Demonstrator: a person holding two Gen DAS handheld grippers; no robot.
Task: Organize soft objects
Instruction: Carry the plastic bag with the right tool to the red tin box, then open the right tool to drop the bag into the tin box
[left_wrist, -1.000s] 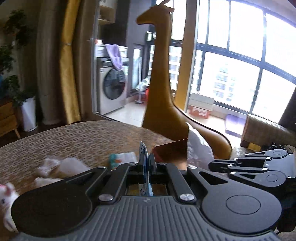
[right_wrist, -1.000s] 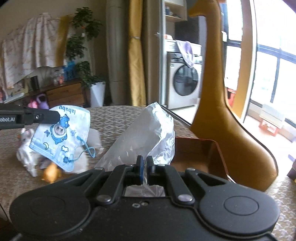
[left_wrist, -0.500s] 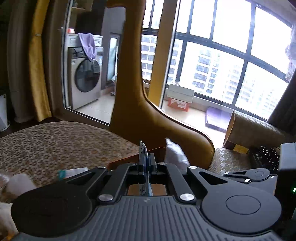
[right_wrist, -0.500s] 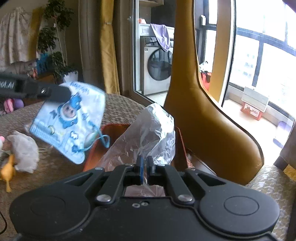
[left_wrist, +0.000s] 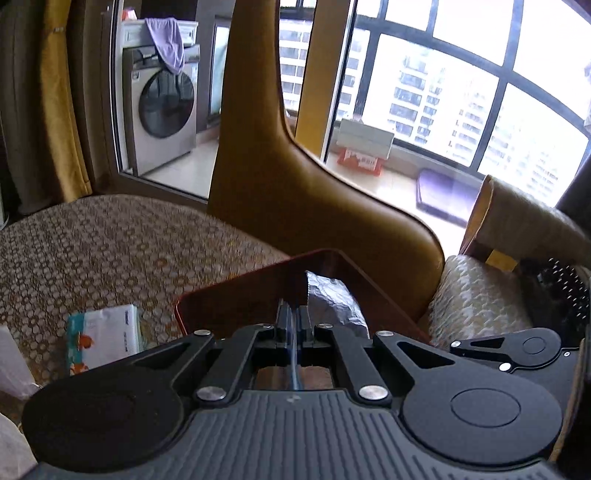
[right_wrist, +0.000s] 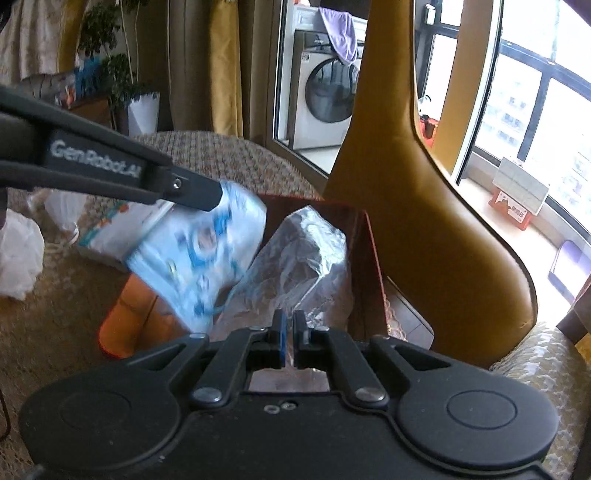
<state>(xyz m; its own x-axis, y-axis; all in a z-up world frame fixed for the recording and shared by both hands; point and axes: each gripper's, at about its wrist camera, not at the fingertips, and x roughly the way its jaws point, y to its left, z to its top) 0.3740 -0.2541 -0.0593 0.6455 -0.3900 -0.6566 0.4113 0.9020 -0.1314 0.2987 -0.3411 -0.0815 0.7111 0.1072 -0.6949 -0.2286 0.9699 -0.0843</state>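
My left gripper (left_wrist: 294, 317) is shut on a blue cartoon face mask (right_wrist: 199, 254), seen edge-on between its pads; in the right wrist view its fingers (right_wrist: 192, 192) hold the mask over the red-brown box (right_wrist: 365, 258). My right gripper (right_wrist: 289, 323) is shut on a clear crinkled plastic bag (right_wrist: 299, 258), which hangs into the box. The bag also shows in the left wrist view (left_wrist: 332, 299), inside the box (left_wrist: 236, 295).
A pack of tissues (left_wrist: 105, 338) lies on the patterned tablecloth (left_wrist: 110, 251) left of the box. White plastic bags (right_wrist: 18, 254) lie further left. A tan giraffe-shaped chair (right_wrist: 424, 221) stands right behind the box. A cushioned seat (left_wrist: 476, 291) is at the right.
Both grippers have moved right and forward over the box. The mask has come from above the table to above the box, and the bag has sunk into it.
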